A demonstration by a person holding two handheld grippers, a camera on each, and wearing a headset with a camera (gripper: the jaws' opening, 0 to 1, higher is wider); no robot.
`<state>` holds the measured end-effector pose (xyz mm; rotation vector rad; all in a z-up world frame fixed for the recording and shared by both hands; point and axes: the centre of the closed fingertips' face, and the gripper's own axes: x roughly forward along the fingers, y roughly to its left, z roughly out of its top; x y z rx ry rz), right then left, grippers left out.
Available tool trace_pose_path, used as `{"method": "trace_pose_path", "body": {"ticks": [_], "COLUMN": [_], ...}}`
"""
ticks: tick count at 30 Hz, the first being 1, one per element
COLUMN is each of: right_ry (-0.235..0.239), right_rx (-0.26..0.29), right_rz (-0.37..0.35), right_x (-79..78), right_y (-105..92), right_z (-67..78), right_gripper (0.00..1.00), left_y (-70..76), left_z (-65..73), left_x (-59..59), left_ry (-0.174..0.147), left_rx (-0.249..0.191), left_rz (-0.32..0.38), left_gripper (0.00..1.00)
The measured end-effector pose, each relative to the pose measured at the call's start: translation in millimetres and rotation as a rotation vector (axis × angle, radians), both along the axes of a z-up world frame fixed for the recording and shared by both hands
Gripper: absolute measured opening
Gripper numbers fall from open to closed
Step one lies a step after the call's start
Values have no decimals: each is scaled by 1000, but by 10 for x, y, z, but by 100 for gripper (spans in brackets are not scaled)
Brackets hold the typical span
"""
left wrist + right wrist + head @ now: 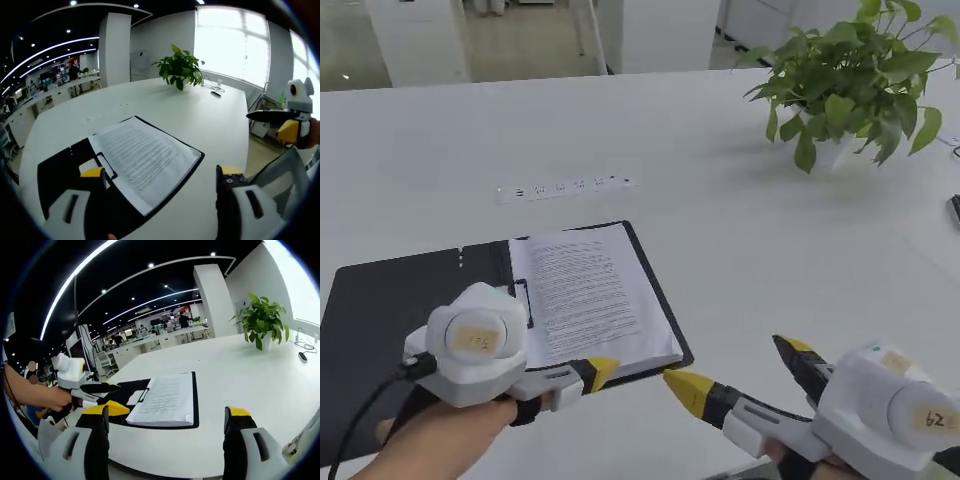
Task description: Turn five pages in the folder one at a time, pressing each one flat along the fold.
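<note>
A black folder lies open on the white table, with a stack of printed pages on its right half under a clip at the fold. My left gripper is open and hovers at the folder's near edge. One of its yellow fingertips sits just off the pages' bottom right corner. My right gripper is open over bare table, right of the folder and apart from it. The pages lie flat ahead of the right gripper. Neither gripper holds anything.
A potted green plant stands at the table's far right. A strip of sockets is set into the table beyond the folder. A small dark object and cables lie near the plant. A mesh chair stands off the table's near side.
</note>
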<state>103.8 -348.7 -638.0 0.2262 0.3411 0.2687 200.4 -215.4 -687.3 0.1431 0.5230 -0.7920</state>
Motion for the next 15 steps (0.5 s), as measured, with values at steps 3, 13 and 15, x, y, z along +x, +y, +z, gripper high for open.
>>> {"method": "trace_pose_path", "body": {"ticks": [3, 13, 15], "right_ry": [3, 3, 2], "right_rx": [-5, -15, -12], "right_rz": [-3, -32, -35], "right_x": [-2, 11, 17], "right_y": [4, -41, -47], "right_z": [-30, -50, -47], "right_gripper": [95, 94, 94], "left_y": [-86, -456, -504], "left_z": [-98, -284, -326], "left_x": [58, 161, 189], "left_ry": [0, -15, -12], "left_rx": [11, 23, 23], "left_rz": [-5, -37, -32], "left_gripper": [89, 82, 78]}}
